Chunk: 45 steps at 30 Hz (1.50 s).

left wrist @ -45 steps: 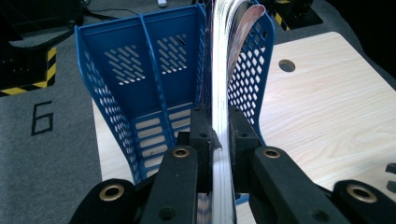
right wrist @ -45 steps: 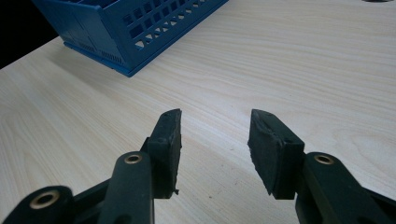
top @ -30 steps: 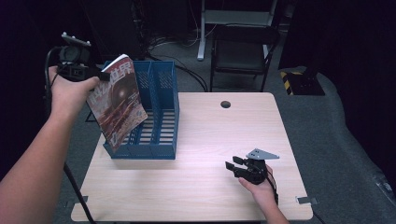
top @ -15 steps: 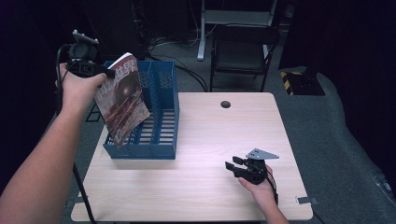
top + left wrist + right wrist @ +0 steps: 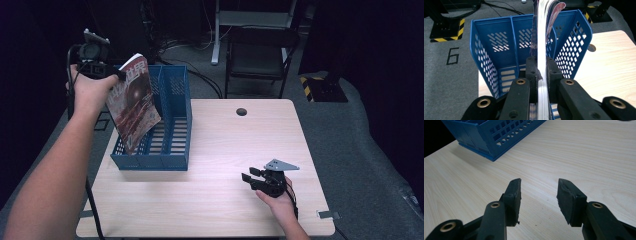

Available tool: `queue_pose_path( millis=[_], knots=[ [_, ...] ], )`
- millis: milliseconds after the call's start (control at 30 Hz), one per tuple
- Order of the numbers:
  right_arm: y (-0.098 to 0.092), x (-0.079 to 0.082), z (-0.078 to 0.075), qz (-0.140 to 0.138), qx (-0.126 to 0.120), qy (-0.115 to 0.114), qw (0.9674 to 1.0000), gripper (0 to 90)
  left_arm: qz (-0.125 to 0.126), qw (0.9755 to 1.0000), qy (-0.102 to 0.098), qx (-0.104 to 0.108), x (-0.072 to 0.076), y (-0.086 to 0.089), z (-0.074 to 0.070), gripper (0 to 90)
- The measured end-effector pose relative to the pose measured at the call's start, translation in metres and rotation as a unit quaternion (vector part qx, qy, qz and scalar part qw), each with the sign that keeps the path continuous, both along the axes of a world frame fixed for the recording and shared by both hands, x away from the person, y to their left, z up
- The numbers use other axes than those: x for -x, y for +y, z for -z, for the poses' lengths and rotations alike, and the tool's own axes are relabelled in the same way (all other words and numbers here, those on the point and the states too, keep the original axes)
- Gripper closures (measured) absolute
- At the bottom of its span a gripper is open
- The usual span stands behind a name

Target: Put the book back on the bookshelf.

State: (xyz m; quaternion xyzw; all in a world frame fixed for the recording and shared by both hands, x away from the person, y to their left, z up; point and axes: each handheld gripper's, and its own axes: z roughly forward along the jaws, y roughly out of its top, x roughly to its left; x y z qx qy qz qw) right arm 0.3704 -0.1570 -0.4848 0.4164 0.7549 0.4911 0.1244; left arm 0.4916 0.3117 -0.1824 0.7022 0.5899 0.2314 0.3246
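— Two grippers were in play, so which one had the magazine (image 5: 134, 100)?

— The left gripper (image 5: 107, 71). Its jaws were pinched tight on the magazine's edge, near an upper corner, so the magazine hung down tilted over the left side of the blue file rack (image 5: 170, 125). Its lower end seemed to dip into the leftmost slot, though I couldn't tell whether it touched the floor of the rack.

— Why grip it by an edge?

— My guess: that left the bottom of the magazine free to slide between the dividers. From the left gripper view, the pages (image 5: 542, 37) ran straight ahead between the pads, lined up with the rack's slots (image 5: 506, 47).

— And the other hand?

— The right gripper (image 5: 250, 177) rested low on the table (image 5: 225, 210), near the front right, well apart from the rack. Its jaws were spread with nothing between them, pointing toward the rack's corner (image 5: 491, 137). It looked parked out of the way.

— What would the placement need?

— Probably a straighter angle, then a lowering.
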Motion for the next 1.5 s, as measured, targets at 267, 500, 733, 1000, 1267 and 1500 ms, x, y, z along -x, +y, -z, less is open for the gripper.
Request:
queue_pose_path(
  millis=[267, 500, 733, 1000, 1267, 1500],
  knots=[
    [-0.002, 0.0, -0.001, 0.002, -0.002, -0.002, 1.0, 54.0, -0.004, 1.0, -0.004, 0.007, -0.006, -0.004, 0.003, 83.5],
    [-0.003, 0.0, -0.001, 0.0, -0.005, -0.003, 1.0, 54.0, -0.008, 0.9999, -0.006, 0.007, -0.011, -0.008, 0.011, 83.5],
    [-0.005, 0.0, -0.002, 0.003, -0.005, -0.005, 1.0, 54.0, -0.009, 0.9998, -0.013, 0.009, -0.016, -0.012, 0.018, 83.5],
    [-0.005, 0.0, -0.003, 0.002, -0.005, -0.005, 1.0, 54.0, -0.007, 0.9999, -0.01, 0.01, -0.021, -0.013, 0.028, 83.5],
    [-0.005, 0.0, -0.003, 0.004, -0.006, -0.005, 1.0, 54.0, -0.013, 0.9997, -0.01, 0.02, -0.026, -0.011, 0.039, 83.5],
    [-0.005, 0.0, -0.003, 0.002, -0.006, -0.004, 1.0, 54.0, -0.016, 0.9996, -0.004, 0.022, -0.031, -0.01, 0.05, 83.5]
  ],
)
